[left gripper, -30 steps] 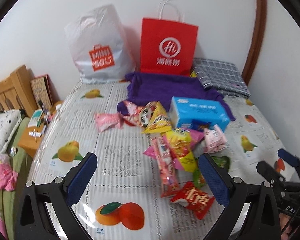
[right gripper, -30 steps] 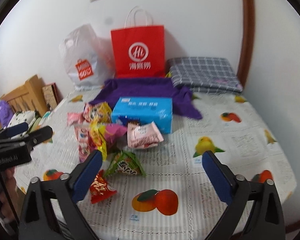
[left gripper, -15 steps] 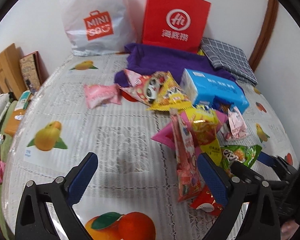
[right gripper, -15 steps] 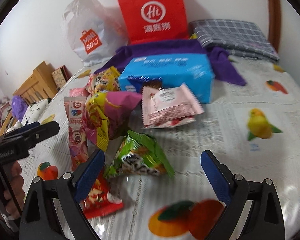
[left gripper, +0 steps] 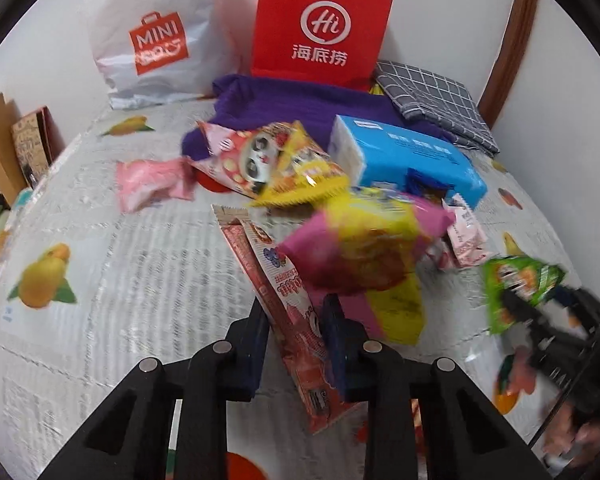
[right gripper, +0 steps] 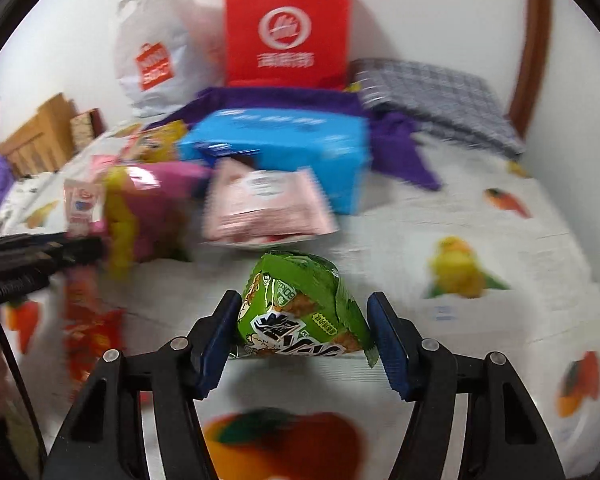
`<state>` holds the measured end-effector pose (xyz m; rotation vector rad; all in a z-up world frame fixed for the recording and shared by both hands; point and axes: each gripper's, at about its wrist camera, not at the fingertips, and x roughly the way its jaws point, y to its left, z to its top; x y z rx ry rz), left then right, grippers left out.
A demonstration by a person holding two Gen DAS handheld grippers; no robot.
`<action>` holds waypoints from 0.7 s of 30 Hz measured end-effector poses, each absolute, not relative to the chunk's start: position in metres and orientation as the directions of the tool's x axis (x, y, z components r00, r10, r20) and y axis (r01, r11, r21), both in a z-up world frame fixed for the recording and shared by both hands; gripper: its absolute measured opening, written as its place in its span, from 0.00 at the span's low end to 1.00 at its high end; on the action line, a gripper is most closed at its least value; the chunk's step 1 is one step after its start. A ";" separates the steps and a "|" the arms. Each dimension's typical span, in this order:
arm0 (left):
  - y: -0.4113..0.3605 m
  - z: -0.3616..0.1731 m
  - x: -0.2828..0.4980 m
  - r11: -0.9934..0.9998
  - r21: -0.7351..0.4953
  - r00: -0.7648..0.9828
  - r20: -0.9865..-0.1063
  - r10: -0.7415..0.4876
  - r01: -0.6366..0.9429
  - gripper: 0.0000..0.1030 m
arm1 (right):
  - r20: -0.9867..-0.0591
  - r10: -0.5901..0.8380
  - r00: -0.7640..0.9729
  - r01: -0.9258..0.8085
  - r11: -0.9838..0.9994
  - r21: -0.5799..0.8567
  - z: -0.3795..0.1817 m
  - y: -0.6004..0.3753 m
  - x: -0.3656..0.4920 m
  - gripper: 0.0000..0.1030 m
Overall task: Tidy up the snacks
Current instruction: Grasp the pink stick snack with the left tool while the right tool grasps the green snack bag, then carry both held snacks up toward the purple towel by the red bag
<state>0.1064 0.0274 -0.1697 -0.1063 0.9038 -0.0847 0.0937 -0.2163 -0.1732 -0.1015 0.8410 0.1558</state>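
The grab is in hand: both grippers are taking a packet at once from the heap in front of the blue tissue pack. The left gripper has its jaws drawn narrow around the long red snack strip, which lies on the fruit-print cloth left of the tissue pack; the pads look to be touching it, though I cannot tell how firmly. The right gripper stands about half open around the green snack bag, nearer the camera than the tissue pack; its left pad touches the bag while the right pad stands just clear, so the grip is not yet made. Next, I judge, the right jaws must close fully before either packet lifts. The pink-and-yellow bag overlaps the red strip's far end and may drag along with it. Behind the tissue pack, purple cloth, a white Miniso bag and a red paper bag stand at the wall
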 end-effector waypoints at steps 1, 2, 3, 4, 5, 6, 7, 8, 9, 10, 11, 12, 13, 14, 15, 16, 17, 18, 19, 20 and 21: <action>0.032 -0.169 0.107 0.995 -0.102 0.625 -0.776 -0.087 0.011 0.25 | -0.740 0.068 0.669 -0.157 0.986 -0.051 -0.172 -0.224 0.095 0.62; 0.034 -0.168 0.107 0.996 -0.086 0.627 -0.776 -0.069 0.003 0.25 | -0.735 0.052 0.676 -0.143 0.988 -0.061 -0.171 -0.230 0.096 0.62; 0.037 -0.169 0.109 0.998 -0.070 0.623 -0.780 -0.053 -0.002 0.25 | -0.729 0.039 0.684 -0.128 0.989 -0.067 -0.170 -0.237 0.097 0.62; 0.041 -0.170 0.113 0.998 -0.068 0.613 -0.789 -0.052 -0.003 0.25 | -0.725 0.032 0.688 -0.118 0.991 -0.068 -0.170 -0.241 0.098 0.62; 0.043 -0.172 0.115 0.997 -0.076 0.605 -0.794 -0.057 -0.007 0.26 | -0.722 0.023 0.692 -0.101 0.993 -0.064 -0.171 -0.247 0.102 0.62; 0.045 -0.175 0.118 0.996 -0.086 0.599 -0.798 -0.062 -0.011 0.27 | -0.722 0.017 0.692 -0.086 0.994 -0.060 -0.172 -0.250 0.105 0.62; 0.047 -0.178 0.121 0.995 -0.093 0.595 -0.801 -0.064 -0.019 0.29 | -0.726 0.008 0.687 -0.067 0.996 -0.052 -0.174 -0.254 0.110 0.62; 0.047 -0.181 0.123 0.996 -0.089 0.597 -0.801 -0.055 -0.027 0.30 | -0.735 0.003 0.678 -0.053 0.998 -0.045 -0.176 -0.257 0.113 0.62; 0.046 -0.183 0.124 0.997 -0.068 0.607 -0.794 -0.032 -0.037 0.30 | -0.740 0.009 0.672 -0.046 0.998 -0.030 -0.177 -0.260 0.116 0.59; 0.044 -0.185 0.126 0.998 -0.053 0.602 -0.798 -0.018 -0.040 0.30 | -0.739 0.017 0.673 -0.043 0.999 -0.015 -0.177 -0.263 0.119 0.59; 0.043 -0.184 0.126 0.998 -0.043 0.605 -0.796 -0.011 -0.038 0.30 | -0.738 0.021 0.674 -0.043 0.999 -0.011 -0.177 -0.263 0.119 0.59; 0.042 -0.184 0.128 0.998 -0.042 0.603 -0.798 -0.012 -0.035 0.30 | -0.739 0.024 0.673 -0.048 0.999 -0.010 -0.177 -0.262 0.122 0.59; 0.042 -0.185 0.129 0.998 -0.044 0.601 -0.799 -0.015 -0.033 0.30 | -0.743 0.026 0.668 -0.054 0.998 -0.014 -0.178 -0.261 0.124 0.59; 0.042 -0.185 0.130 0.998 -0.046 0.600 -0.800 -0.016 -0.034 0.30 | -0.748 0.027 0.663 -0.060 0.998 -0.017 -0.180 -0.259 0.124 0.59; 0.043 -0.185 0.131 0.998 -0.048 0.600 -0.800 -0.018 -0.035 0.30 | -0.751 0.030 0.659 -0.067 0.998 -0.019 -0.181 -0.257 0.124 0.59; 0.043 -0.185 0.131 0.998 -0.051 0.600 -0.800 -0.020 -0.035 0.30 | -0.754 0.035 0.656 -0.074 0.997 -0.019 -0.181 -0.256 0.125 0.59; 0.044 -0.185 0.132 0.998 -0.057 0.600 -0.799 -0.025 -0.034 0.30 | -0.755 0.038 0.655 -0.079 0.997 -0.018 -0.182 -0.255 0.124 0.59; 0.045 -0.185 0.132 0.997 -0.064 0.601 -0.799 -0.031 -0.035 0.30 | -0.756 0.039 0.654 -0.081 0.996 -0.019 -0.183 -0.255 0.124 0.59; 0.046 -0.186 0.131 0.997 -0.074 0.601 -0.798 -0.038 -0.034 0.30 | -0.757 0.036 0.652 -0.082 0.996 -0.022 -0.183 -0.254 0.124 0.59; 0.047 -0.186 0.131 0.996 -0.083 0.602 -0.797 -0.046 -0.034 0.30 | -0.758 0.035 0.652 -0.082 0.996 -0.024 -0.184 -0.254 0.125 0.59; 0.048 -0.186 0.131 0.995 -0.089 0.602 -0.797 -0.051 -0.034 0.30 | -0.760 0.036 0.649 -0.085 0.996 -0.025 -0.184 -0.254 0.125 0.59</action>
